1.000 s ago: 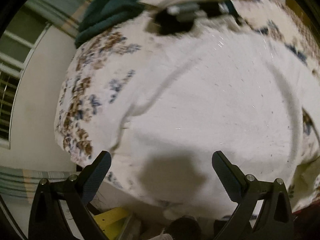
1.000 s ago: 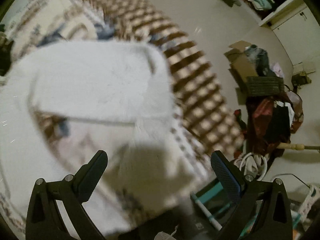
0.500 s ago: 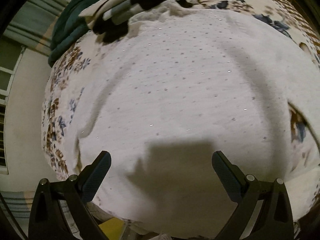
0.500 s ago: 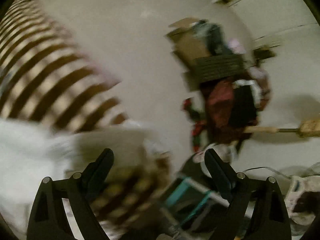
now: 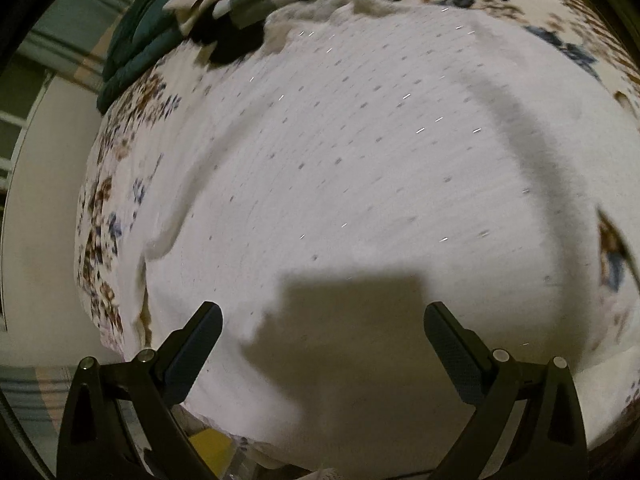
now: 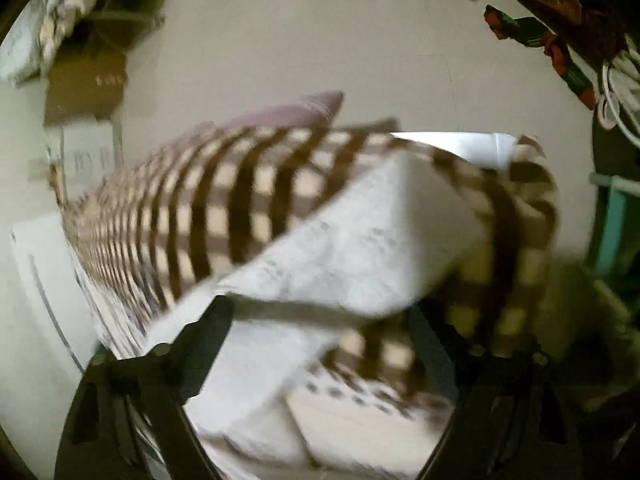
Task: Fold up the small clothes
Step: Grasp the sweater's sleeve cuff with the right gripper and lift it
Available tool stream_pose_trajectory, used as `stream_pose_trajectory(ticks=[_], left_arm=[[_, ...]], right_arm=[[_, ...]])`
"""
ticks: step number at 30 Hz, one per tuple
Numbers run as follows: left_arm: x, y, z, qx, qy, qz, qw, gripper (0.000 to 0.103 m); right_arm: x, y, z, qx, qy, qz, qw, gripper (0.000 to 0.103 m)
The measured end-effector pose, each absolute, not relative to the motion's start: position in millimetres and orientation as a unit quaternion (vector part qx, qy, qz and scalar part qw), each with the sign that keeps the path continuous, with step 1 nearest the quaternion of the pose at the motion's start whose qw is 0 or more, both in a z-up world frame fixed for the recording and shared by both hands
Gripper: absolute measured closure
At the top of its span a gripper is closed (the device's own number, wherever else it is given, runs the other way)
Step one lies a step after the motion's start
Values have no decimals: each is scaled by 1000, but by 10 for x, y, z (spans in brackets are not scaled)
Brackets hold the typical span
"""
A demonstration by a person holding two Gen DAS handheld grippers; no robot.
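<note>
The left hand-held gripper (image 5: 322,320) hovers over a white garment (image 5: 360,168) with its jaws spread wide apart and nothing between them; its own shadow falls on the cloth just ahead of the fingers. The garment, white with small grey specks and a few glinting flecks, lies spread across a bed whose floral bedsheet (image 5: 108,208) shows in brown and blue along the left side and at the far right. A soft fold runs down the left part of the garment, and a broad shaded crease crosses its right part. At the far end of the garment lie a pile of dark and light clothes (image 5: 256,4) and, beside it on the left, a dark green folded cloth (image 5: 136,44). In the right wrist view, which is blurred by motion, the right hand-held gripper (image 6: 320,336) also has its jaws spread apart and holds nothing. A corner of the white garment (image 6: 360,248) lies just ahead of it, raised over another white layer near the left finger. Under and beyond the garment stretches a brown checked blanket (image 6: 224,208), with a pale pink cloth (image 6: 296,110) at its far edge. A cardboard box (image 6: 86,88) sits on the floor at upper left.
</note>
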State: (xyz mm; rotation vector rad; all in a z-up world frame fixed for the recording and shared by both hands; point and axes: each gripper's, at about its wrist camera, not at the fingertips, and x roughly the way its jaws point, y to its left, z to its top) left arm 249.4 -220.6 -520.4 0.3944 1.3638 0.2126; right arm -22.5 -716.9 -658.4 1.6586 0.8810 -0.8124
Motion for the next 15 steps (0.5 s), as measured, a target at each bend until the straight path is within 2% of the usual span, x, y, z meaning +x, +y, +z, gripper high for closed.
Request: stream_pose_trajectory(ticks=[1,2,4,9,15], left_arm=[[2482,-2130,-5235,176,627,104,752,0],[2472,-2072,-5256,172,628,108,751,0],[2464,-1895,-5298,159,629,121,751,0],[2487,-1468,-5266,127,630,149,752,0],[2528,-1055,-5156,96,619,163,762,0]], right_arm=[[-182,-7166,-6546,684,352,-356,531,40],[-141,-7181,-6520,669,349,-373,540,66],[-31,-7236,-6403,628,359,-413,553,88],[241,-7238,-5762,541,374,-433,617,92],[576,-7430,-4816,464,351,-452,676,93]])
